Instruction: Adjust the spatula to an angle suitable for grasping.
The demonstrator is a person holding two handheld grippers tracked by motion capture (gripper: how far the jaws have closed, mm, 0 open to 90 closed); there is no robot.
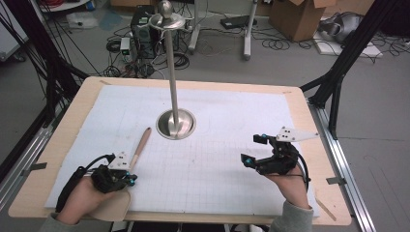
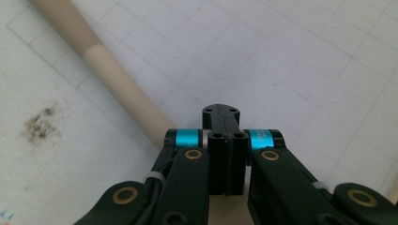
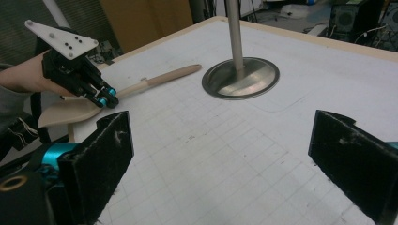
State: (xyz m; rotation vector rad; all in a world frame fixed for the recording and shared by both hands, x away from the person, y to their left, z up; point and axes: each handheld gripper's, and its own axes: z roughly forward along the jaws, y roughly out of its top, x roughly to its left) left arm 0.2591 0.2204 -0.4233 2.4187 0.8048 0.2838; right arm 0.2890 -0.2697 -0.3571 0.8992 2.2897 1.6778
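Wooden spatula point(image 1: 138, 150) near the table's point(image 1: 58, 145) front left edge, blade end overhanging that edge, handle angled toward the metal stand point(image 1: 175, 121); broad bare gridded sheet point(image 1: 208, 169) between the grippers. One spatula, one stand, two grippers; no legible writing. Left gripper point(image 1: 129, 178) jaws together just beside the handle, not clamping it; right gripper point(image 1: 251, 150) jaws wide apart, holding nothing.

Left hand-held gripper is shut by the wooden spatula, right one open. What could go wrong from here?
1. The left hand-held gripper has its jaws shut beside the wooden spatula, apparently not around it; moving on could just nudge the handle across the white mat.
2. The spatula's blade overhangs the table edge; a push may tip it off.
3. The metal stand is tall on a small base; a swung handle could knock it over.
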